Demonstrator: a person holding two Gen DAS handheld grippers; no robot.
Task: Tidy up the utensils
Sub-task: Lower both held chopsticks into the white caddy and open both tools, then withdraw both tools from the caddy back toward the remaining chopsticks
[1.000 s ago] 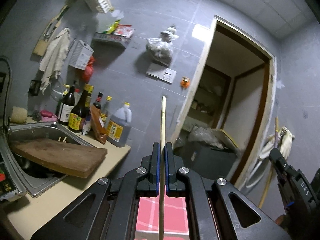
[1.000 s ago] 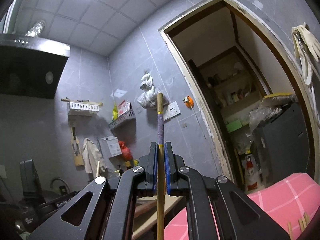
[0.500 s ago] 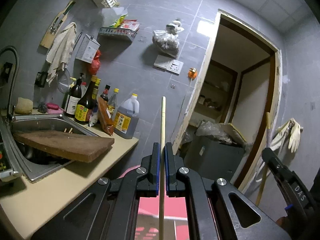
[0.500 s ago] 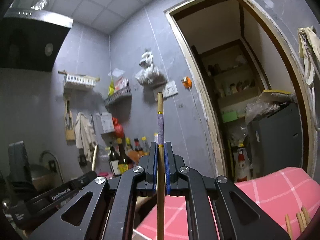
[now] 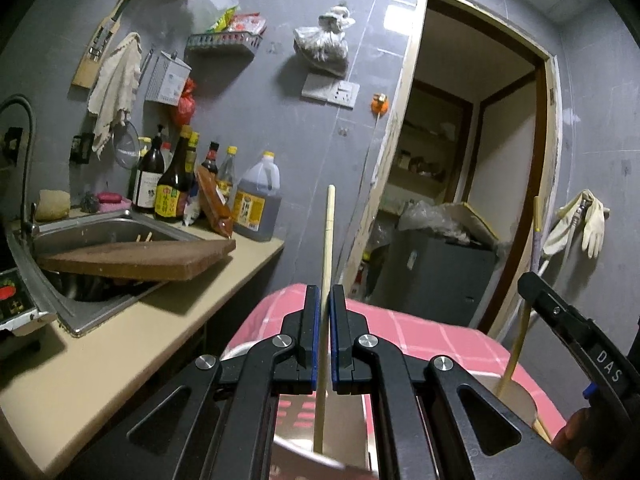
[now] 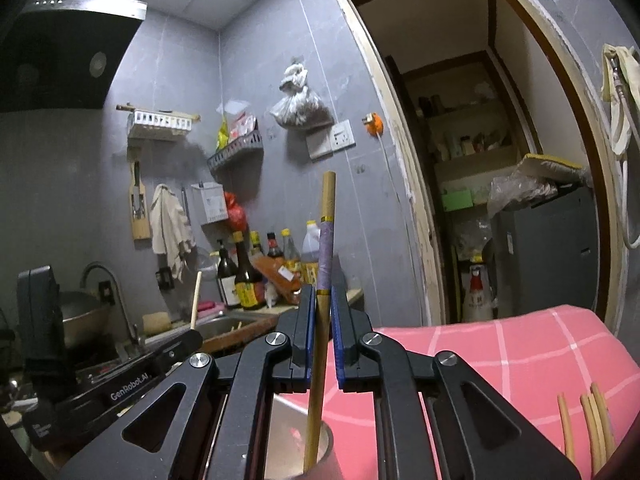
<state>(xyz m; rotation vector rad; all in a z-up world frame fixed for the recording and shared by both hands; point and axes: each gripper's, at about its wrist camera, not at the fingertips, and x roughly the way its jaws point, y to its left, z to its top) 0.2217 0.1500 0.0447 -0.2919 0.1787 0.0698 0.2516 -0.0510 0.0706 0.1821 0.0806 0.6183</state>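
Note:
My left gripper [image 5: 325,292] is shut on a pale wooden chopstick [image 5: 329,232] that stands upright, its lower end down in a shiny holder [image 5: 340,428] under the jaws. My right gripper [image 6: 323,292] has its jaws opening: a chopstick with a purple band [image 6: 326,248] leans tilted between the pads, a small gap beside it, its lower end inside a metal cup [image 6: 322,446]. In the left wrist view that right gripper [image 5: 560,316] shows at the right edge. Several more chopsticks [image 6: 588,420] lie on the pink checked cloth [image 6: 500,344].
To the left, a beige counter [image 5: 100,344] carries a steel sink [image 5: 92,232] with a wooden cutting board [image 5: 140,258] across it, and sauce bottles [image 5: 176,188] stand against the wall. An open doorway [image 5: 480,160] and a dark cabinet [image 5: 436,276] lie ahead.
Both grippers have come down, and the pink cloth and the cups have risen into view below them. The right chopstick now leans and its jaws have parted slightly.

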